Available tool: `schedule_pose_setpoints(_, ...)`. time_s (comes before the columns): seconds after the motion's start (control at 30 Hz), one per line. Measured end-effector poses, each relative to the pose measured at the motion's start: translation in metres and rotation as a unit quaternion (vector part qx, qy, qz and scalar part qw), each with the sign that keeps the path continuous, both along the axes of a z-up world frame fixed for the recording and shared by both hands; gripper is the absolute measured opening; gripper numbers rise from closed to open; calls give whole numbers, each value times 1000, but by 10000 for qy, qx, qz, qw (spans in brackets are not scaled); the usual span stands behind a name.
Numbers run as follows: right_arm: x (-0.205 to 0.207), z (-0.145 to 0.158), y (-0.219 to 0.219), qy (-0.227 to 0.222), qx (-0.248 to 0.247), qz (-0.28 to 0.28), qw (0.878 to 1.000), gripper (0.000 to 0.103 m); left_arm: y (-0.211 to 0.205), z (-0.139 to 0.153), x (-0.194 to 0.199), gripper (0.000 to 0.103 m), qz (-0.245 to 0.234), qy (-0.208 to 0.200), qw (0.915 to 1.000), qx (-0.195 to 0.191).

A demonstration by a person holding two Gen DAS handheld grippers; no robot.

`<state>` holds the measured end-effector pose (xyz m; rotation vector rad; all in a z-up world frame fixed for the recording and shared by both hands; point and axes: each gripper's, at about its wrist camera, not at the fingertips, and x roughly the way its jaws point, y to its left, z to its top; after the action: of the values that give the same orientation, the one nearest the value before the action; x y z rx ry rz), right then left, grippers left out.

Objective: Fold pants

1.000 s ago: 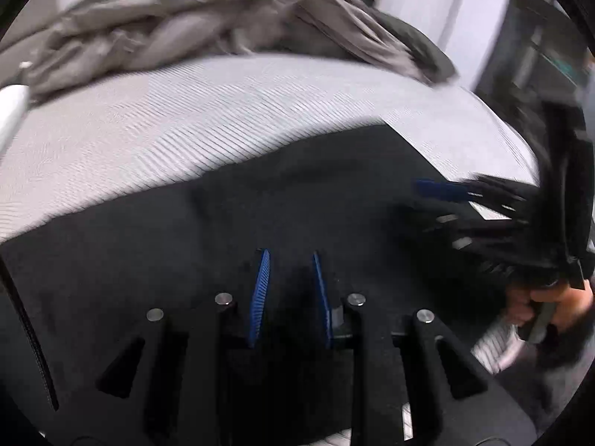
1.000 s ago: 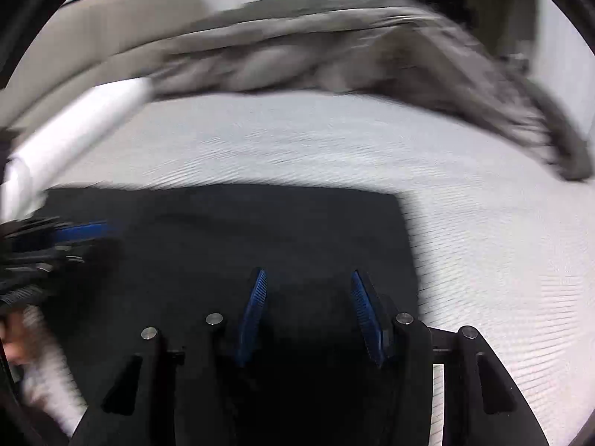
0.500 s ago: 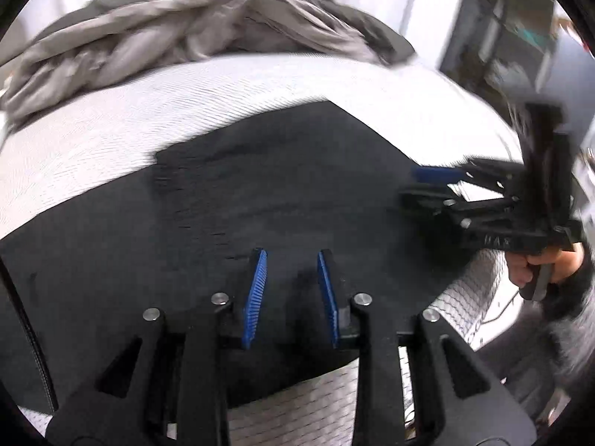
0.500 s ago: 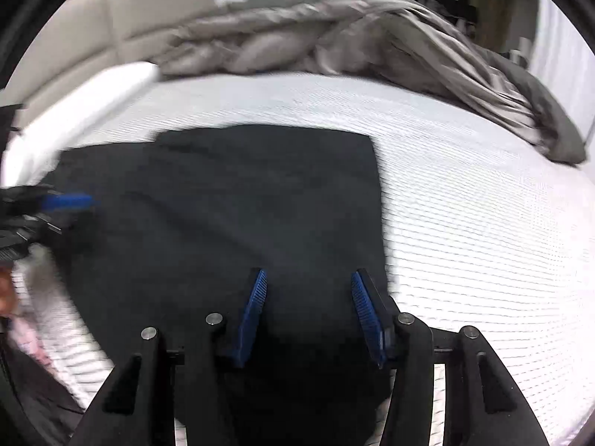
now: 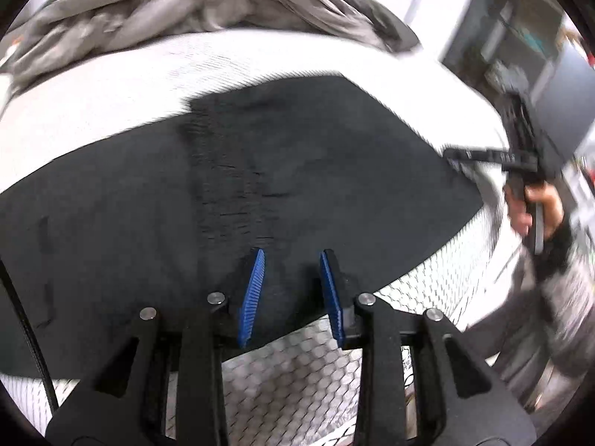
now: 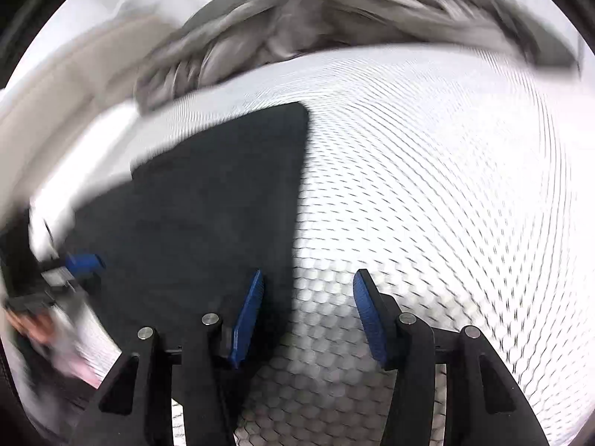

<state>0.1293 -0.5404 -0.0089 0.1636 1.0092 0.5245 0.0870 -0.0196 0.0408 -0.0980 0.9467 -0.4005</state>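
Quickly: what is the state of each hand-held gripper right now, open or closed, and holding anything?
Left hand-held gripper: open, holding nothing, above the black pants.
Right hand-held gripper: open, holding nothing, over the pants' edge.

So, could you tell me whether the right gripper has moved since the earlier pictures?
Yes. The right gripper has pulled back and rightward: its fingers were over the black pants, and now straddle their right edge, with the white mattress between them.
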Motion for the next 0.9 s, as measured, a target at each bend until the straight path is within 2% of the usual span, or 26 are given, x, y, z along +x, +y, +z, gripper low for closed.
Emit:
schedule_pose_setpoints(0.07,8,-5,-12,340,704,-125,9969,52,28,13,-7,51,588,-249,9975,-293)
schedule_pose_setpoints(0.1,10,-9,-12,441,975,-137,9942,52,41,16,-12,71,946,-379,9941,-374)
schedule_pose_setpoints(0.13,13,-11,-7,521,1139,-117,9921,51,57,17,-20,80,1486,-500,9869,-390)
schedule_pose_setpoints(0.17,17,-14,1,580,1210,-74,9909,50,67,17,-25,80,1835,-552,9807,-377)
schedule_pose_setpoints(0.2,20,-16,9,606,1187,-59,9911,36,77,15,-30,80,2106,-566,9753,-351)
schedule_pose_setpoints(0.23,23,-17,18,587,1151,-17,9916,16,86,14,-34,80,2317,-564,9705,-353)
schedule_pose_setpoints(0.27,27,-16,27,596,1074,81,9924,13,95,13,-40,80,2517,-578,9653,-385)
schedule_pose_setpoints(0.3,37,-12,26,487,949,89,9943,7,102,12,-42,80,2642,-585,9619,-397)
schedule_pose_setpoints(0.33,36,-5,30,296,901,172,9953,7,111,11,-44,80,2820,-578,9569,-392)
schedule_pose_setpoints(0.4,45,13,33,98,955,229,9951,7,125,7,-46,80,3115,-598,9476,-368)
schedule_pose_setpoints(0.47,44,7,15,241,920,176,9953,7,153,-3,-44,80,3619,-416,9304,-401)
schedule_pose_setpoints(0.5,48,-9,15,512,658,105,9965,14,166,-8,-43,80,3773,-287,9239,-569)
schedule_pose_setpoints(0.53,47,-21,13,693,421,74,9967,14,177,-12,-44,79,3899,-172,9173,-785)
schedule_pose_setpoints(0.6,45,-22,5,652,735,24,9952,18,196,-19,-50,78,4091,-26,9060,-1085)
schedule_pose_setpoints(0.67,40,-12,0,577,673,-5,9961,29,204,-22,-57,77,4190,20,9004,-1173)
schedule_pose_setpoints(0.7,35,-6,-4,414,544,-59,9976,37,207,-24,-58,76,4207,62,8992,-1199)
schedule_pose_setpoints(0.73,33,-4,-7,370,495,-93,9980,41,208,-27,-59,74,4222,164,8981,-1218)
schedule_pose_setpoints(0.9,34,-6,-11,377,377,-100,9985,41,203,-39,-74,73,4241,367,8939,-1409)
